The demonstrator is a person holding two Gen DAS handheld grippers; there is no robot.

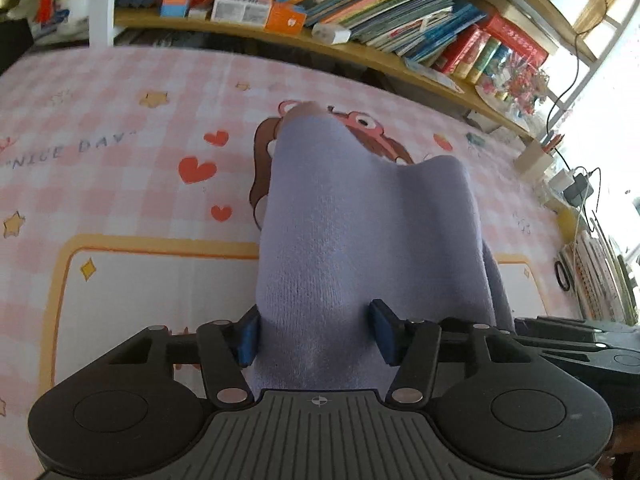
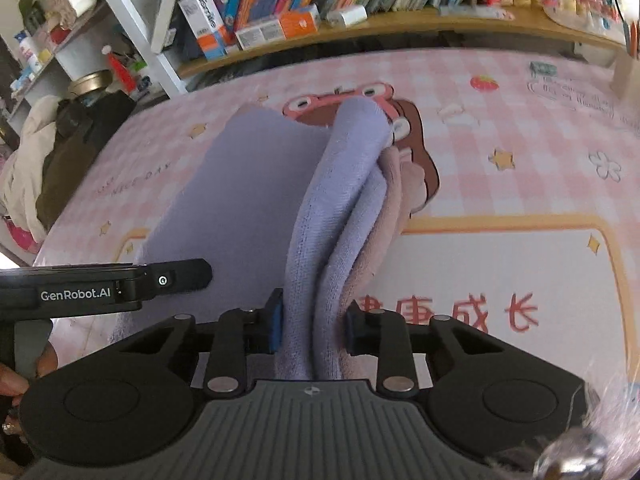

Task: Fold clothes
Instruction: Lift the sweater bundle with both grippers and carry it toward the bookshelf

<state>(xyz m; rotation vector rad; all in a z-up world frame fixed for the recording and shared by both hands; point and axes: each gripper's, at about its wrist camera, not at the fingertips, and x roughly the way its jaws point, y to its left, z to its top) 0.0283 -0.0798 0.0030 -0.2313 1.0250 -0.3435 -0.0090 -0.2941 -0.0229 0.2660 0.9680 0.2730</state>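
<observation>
A lavender knit garment (image 1: 360, 232) hangs bunched over the pink checked tablecloth (image 1: 120, 184). My left gripper (image 1: 316, 334) is shut on a thick fold of it, and the blue pads (image 1: 246, 338) press into the cloth on both sides. In the right wrist view the same garment (image 2: 240, 184) spreads to the left, with a pinkish layer (image 2: 390, 196) along its right side. My right gripper (image 2: 314, 328) is shut on several gathered folds of it. The left gripper's black body (image 2: 100, 286) shows close at the left of that view. A hand (image 2: 10, 380) holds it.
A wooden shelf (image 1: 360, 52) packed with books and boxes runs along the table's far edge. Cables and a charger (image 1: 576, 192) sit at the right end. A heap of clothes (image 2: 36, 168) lies off the table's left end, beside white shelving (image 2: 132, 20).
</observation>
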